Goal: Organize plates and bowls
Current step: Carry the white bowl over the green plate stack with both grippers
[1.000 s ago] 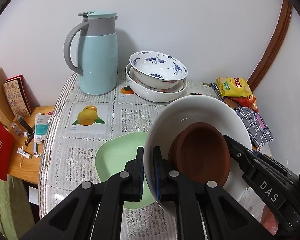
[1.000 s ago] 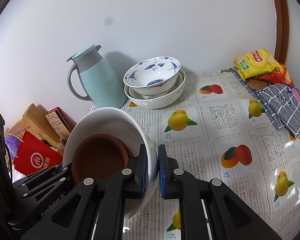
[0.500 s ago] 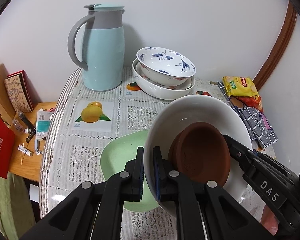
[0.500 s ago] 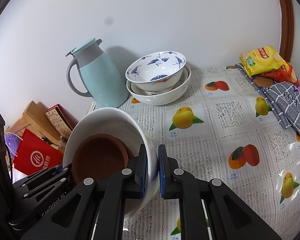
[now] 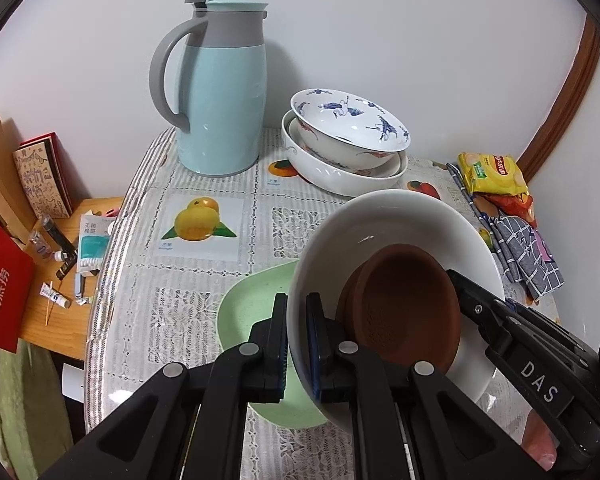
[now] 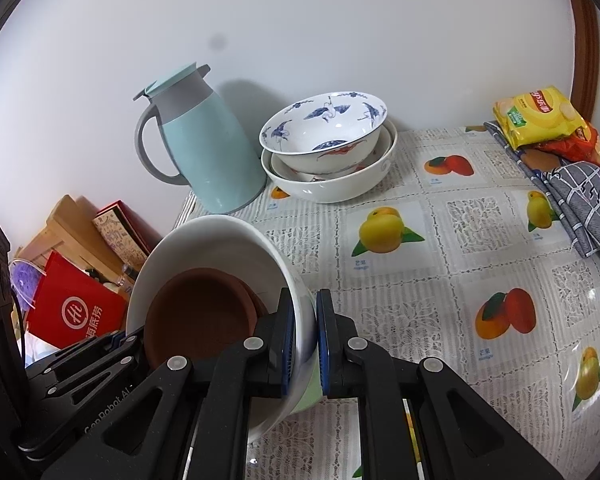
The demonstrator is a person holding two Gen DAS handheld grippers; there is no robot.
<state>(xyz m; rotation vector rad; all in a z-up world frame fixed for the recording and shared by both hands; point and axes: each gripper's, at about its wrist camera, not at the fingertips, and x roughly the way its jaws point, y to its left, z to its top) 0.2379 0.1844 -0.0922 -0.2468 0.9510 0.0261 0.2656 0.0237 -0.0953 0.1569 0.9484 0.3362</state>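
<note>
A large white bowl (image 5: 384,220) hangs tilted above the table with a brown dish (image 5: 404,304) lying inside it. My left gripper (image 5: 296,320) is shut on its near rim. My right gripper (image 6: 303,320) is shut on the opposite rim of the white bowl (image 6: 208,240), beside the brown dish (image 6: 200,316). Under the bowl, a pale green plate (image 5: 252,304) lies on the tablecloth. At the back, a blue-patterned bowl (image 5: 348,124) sits nested in a wider white bowl (image 5: 340,178).
A light-blue thermos jug (image 5: 224,92) stands at the back left by the wall. Snack packets (image 5: 492,172) and a checked cloth (image 5: 528,252) lie along the right edge. A low wooden side table (image 5: 72,264) with small clutter and a red bag sits off the left edge.
Both grippers have carried the white bowl and its brown dish forward and slightly down, toward the jug and the nested bowls. Both grips are unchanged.
</note>
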